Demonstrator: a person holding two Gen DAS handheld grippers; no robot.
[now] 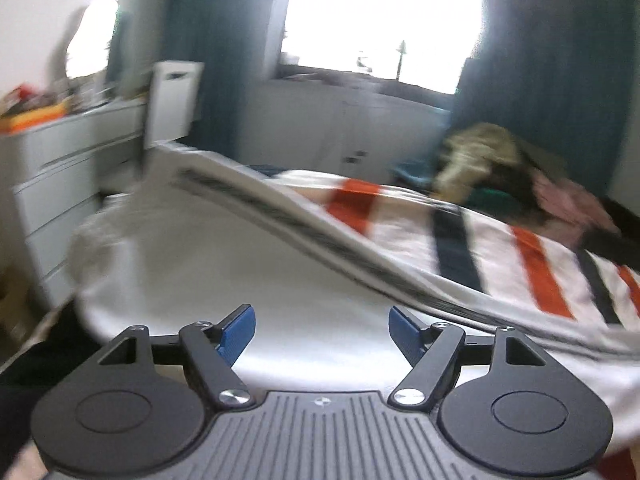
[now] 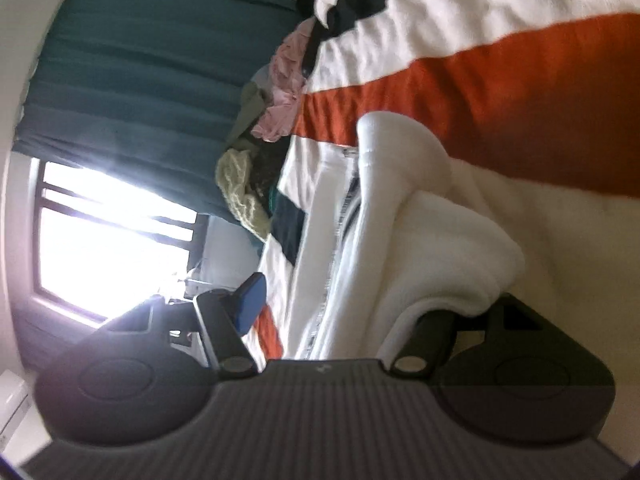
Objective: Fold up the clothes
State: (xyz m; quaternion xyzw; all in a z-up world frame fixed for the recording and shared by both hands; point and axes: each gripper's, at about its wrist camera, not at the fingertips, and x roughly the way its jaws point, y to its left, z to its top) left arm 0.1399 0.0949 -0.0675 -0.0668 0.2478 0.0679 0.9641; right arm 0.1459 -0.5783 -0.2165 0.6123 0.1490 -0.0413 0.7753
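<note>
A white garment (image 1: 224, 264) with a grey striped edge lies on the bed and its edge is lifted in a long sloping fold. My left gripper (image 1: 322, 330) is open and empty just above the white cloth. In the right wrist view, which is rolled on its side, the same white garment (image 2: 432, 224) is bunched over my right gripper (image 2: 340, 312). One blue pad (image 2: 250, 304) shows at the left; the other finger is hidden under the cloth. The jaws stand wide apart with cloth between them.
The bed has a white cover with orange and dark stripes (image 1: 536, 268). A pile of other clothes (image 1: 500, 168) lies at the far side of the bed. A white chest of drawers (image 1: 68, 176) stands at the left. A bright window (image 1: 380, 20) and teal curtains are behind.
</note>
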